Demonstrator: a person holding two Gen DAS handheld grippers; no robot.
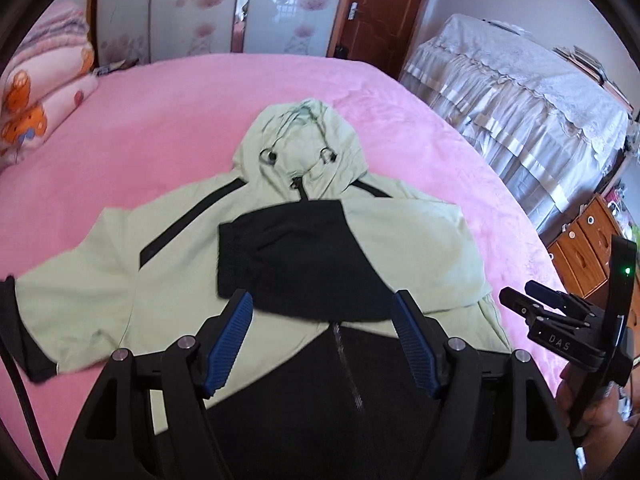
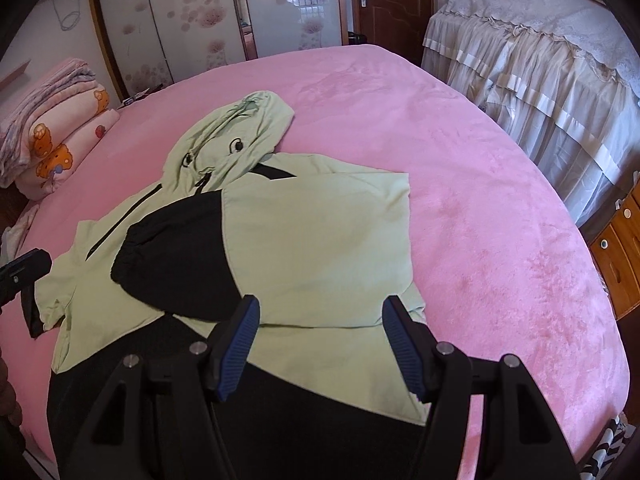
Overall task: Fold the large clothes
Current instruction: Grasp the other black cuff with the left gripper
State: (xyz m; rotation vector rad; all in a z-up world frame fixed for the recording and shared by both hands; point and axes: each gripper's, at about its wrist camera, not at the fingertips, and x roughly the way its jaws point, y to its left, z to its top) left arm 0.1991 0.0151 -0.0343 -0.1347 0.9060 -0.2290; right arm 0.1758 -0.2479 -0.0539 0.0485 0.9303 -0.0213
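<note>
A light green and black hooded jacket [image 1: 168, 280] [image 2: 320, 240] lies front up on the pink bed [image 1: 160, 120] [image 2: 480, 200], hood [image 1: 304, 140] [image 2: 232, 132] at the far end. One sleeve [image 1: 300, 256] [image 2: 176, 248], black toward the cuff, is folded across the chest. The other sleeve [image 1: 60, 300] is spread out to the left. My left gripper [image 1: 323, 298] hovers open above the jacket's lower front, holding nothing. My right gripper [image 2: 322, 302] [image 1: 519, 291] hovers open over the folded right side, also holding nothing. The tip of one of the left gripper's fingers [image 2: 28, 264] shows at the left edge.
Folded quilts [image 1: 36, 92] [image 2: 56, 132] are stacked at the bed's far left. Furniture under a lace cover [image 1: 520, 100] [image 2: 540, 60] stands right of the bed, with wooden drawers [image 1: 580, 248] nearer. A hand [image 1: 600, 420] holds the right gripper's handle. A brown door [image 1: 380, 8] is behind.
</note>
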